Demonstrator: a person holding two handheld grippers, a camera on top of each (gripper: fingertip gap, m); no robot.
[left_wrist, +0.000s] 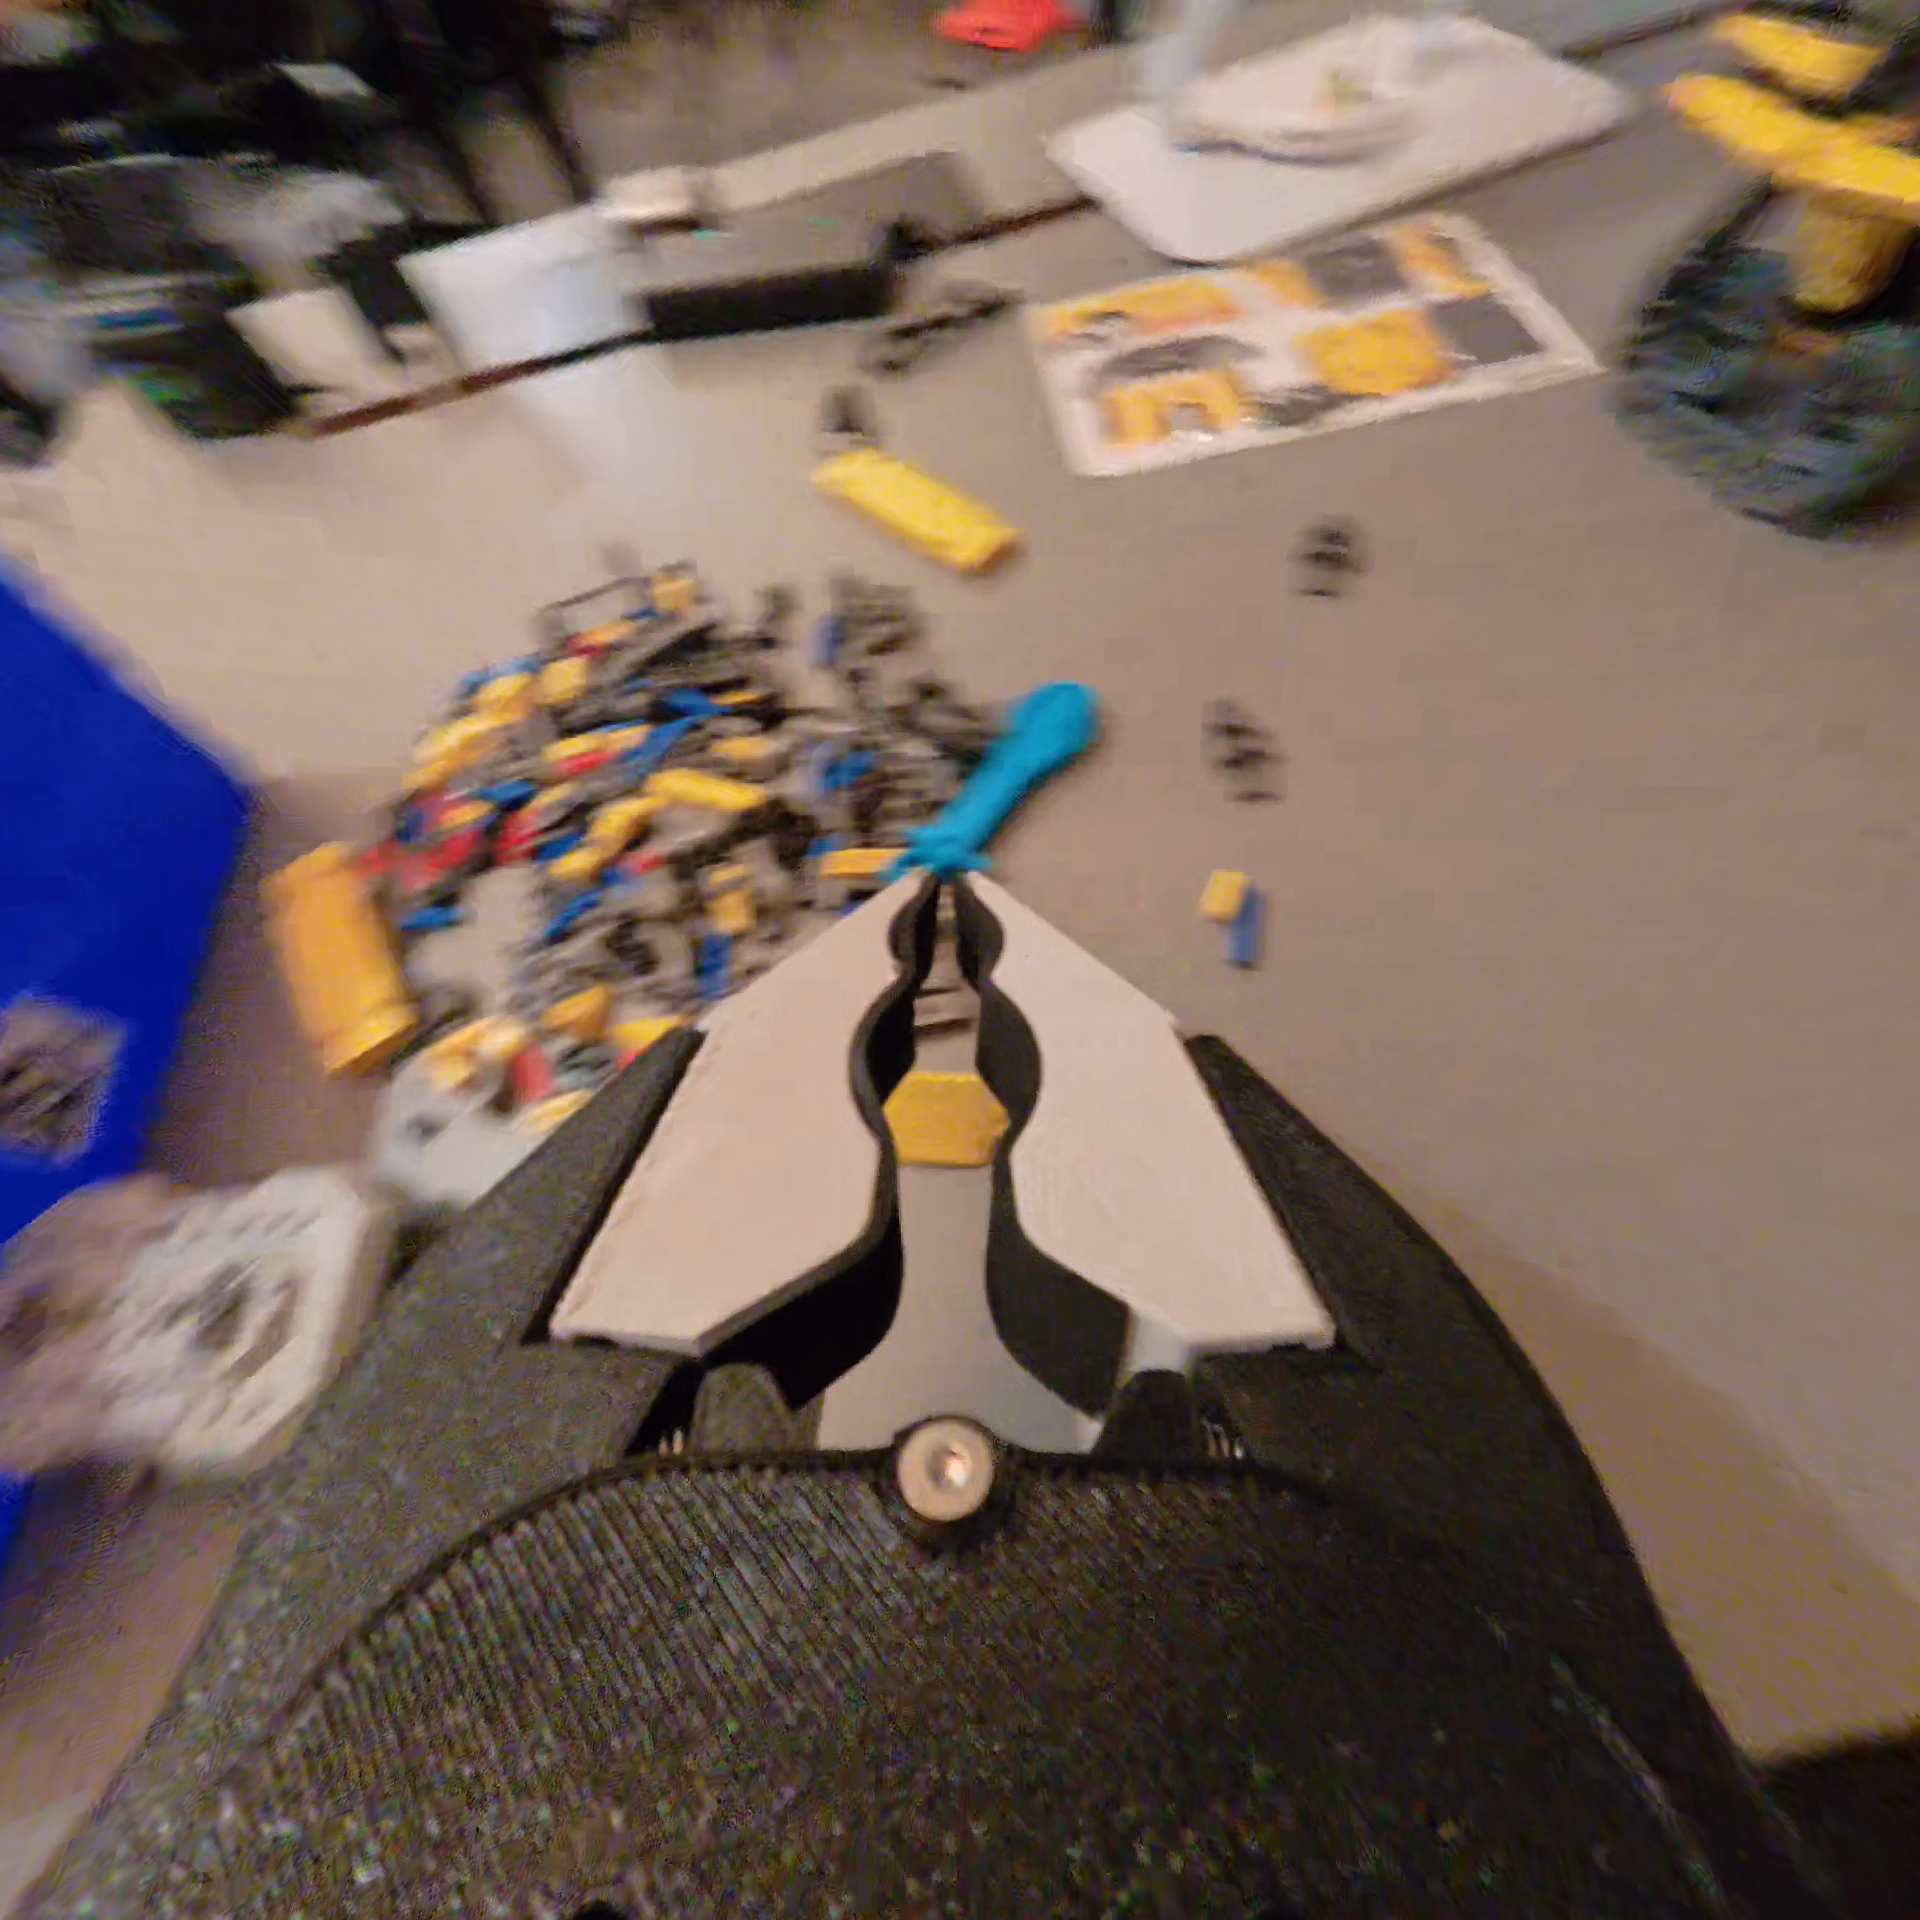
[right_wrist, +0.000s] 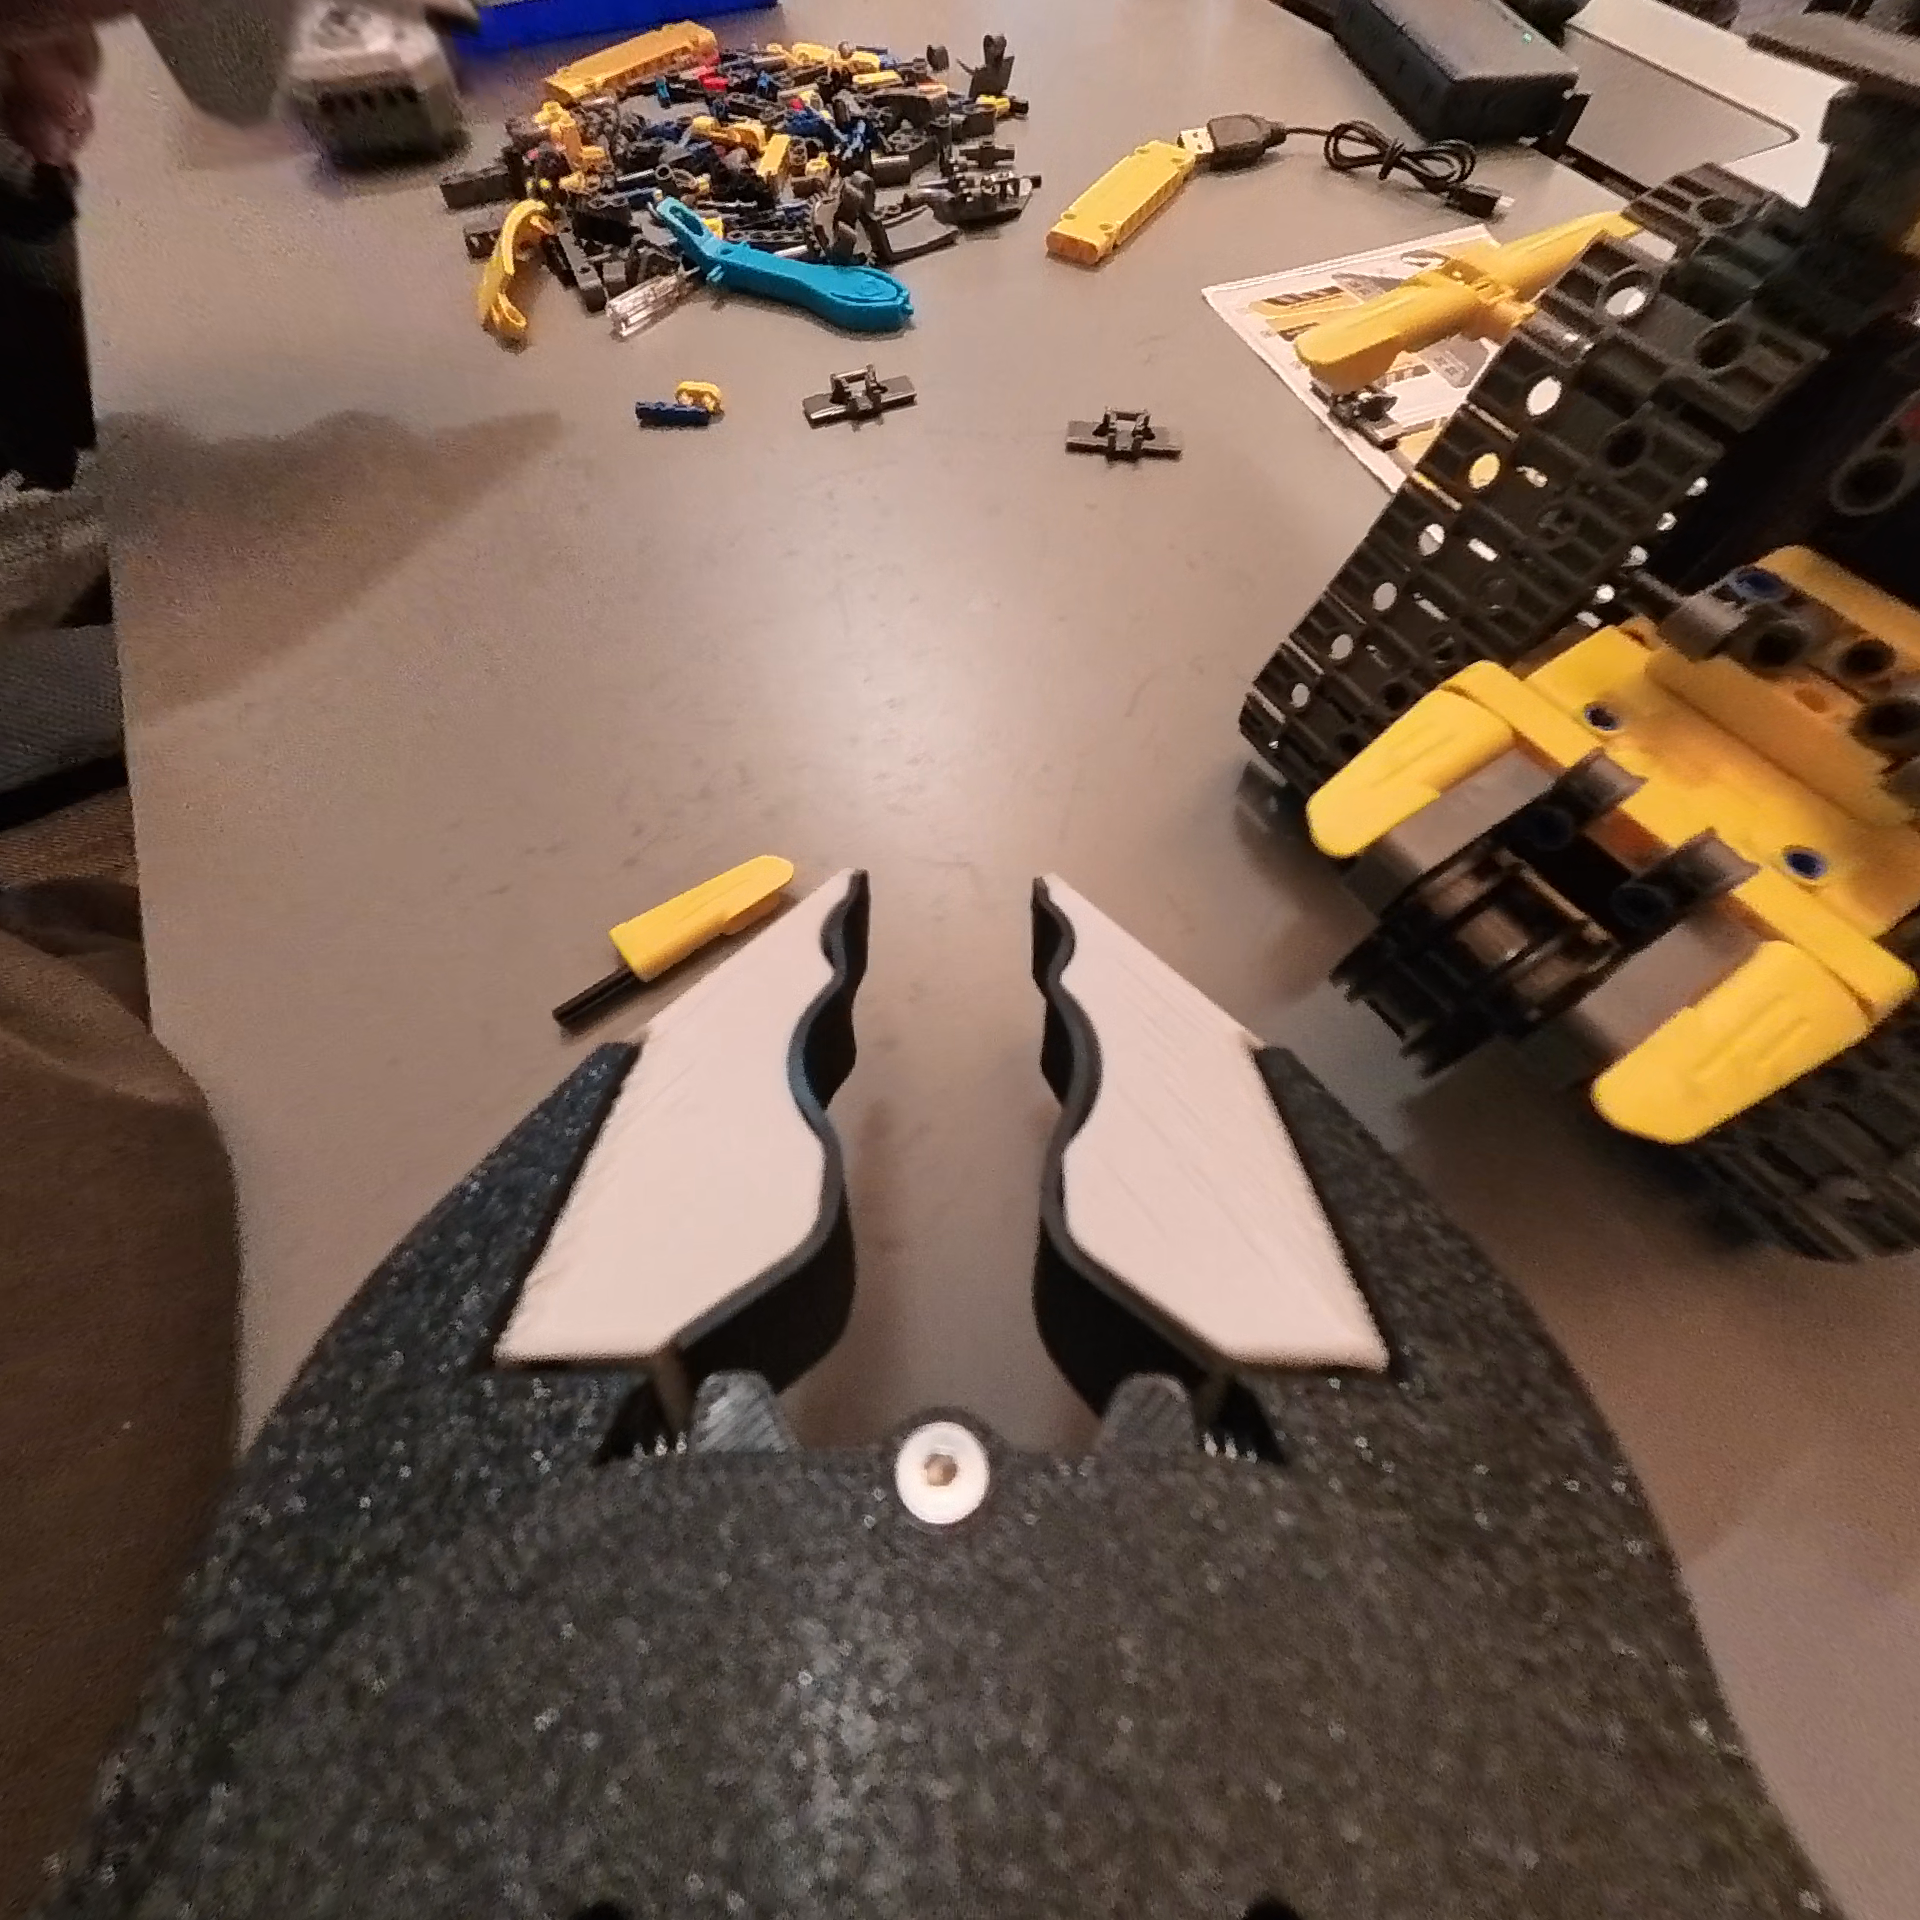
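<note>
While the left gripper (left_wrist: 940, 883) is clenched on a small yellow-and-black piece (left_wrist: 943, 1117), the right gripper (right_wrist: 948, 904) is held spread and empty above the counter (right_wrist: 623, 675). A yellow peg (right_wrist: 707, 914) lies just left of its fingers (right_wrist: 727, 1091), slanting toward them.

No legible writing anywhere; printed white instruction sheet (right_wrist: 1340, 343), beside the yellow-and-black tracked brick model (right_wrist: 1621, 665), too small to read.
</note>
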